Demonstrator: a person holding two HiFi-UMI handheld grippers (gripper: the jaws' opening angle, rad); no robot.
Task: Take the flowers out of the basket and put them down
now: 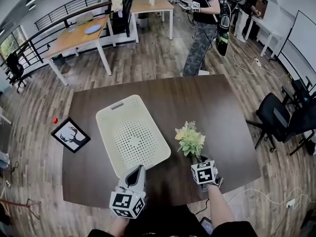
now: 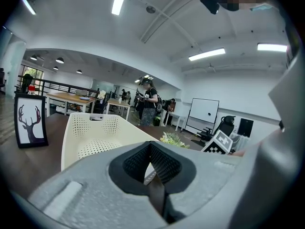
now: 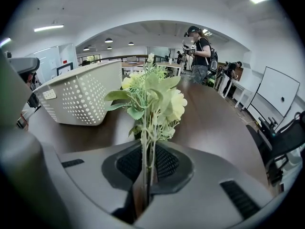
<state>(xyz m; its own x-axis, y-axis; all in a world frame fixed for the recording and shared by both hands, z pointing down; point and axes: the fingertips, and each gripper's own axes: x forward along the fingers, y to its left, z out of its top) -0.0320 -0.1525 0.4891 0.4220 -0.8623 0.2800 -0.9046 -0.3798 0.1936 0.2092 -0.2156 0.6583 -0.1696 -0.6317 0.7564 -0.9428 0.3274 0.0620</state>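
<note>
On the dark brown wooden table:
- One cream perforated plastic basket, left of centre.
- Left gripper, clenched on the basket's near rim.
- Right gripper, near right, clamped on the stems of a small bunch of pale yellow-green flowers. The bunch is upright, outside the basket, just to its right.
- One black-framed deer picture, left edge.

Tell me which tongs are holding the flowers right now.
The right tongs: they pinch the flowers by the stems, outside the basket. The left tongs clamp the basket's near rim.
</note>
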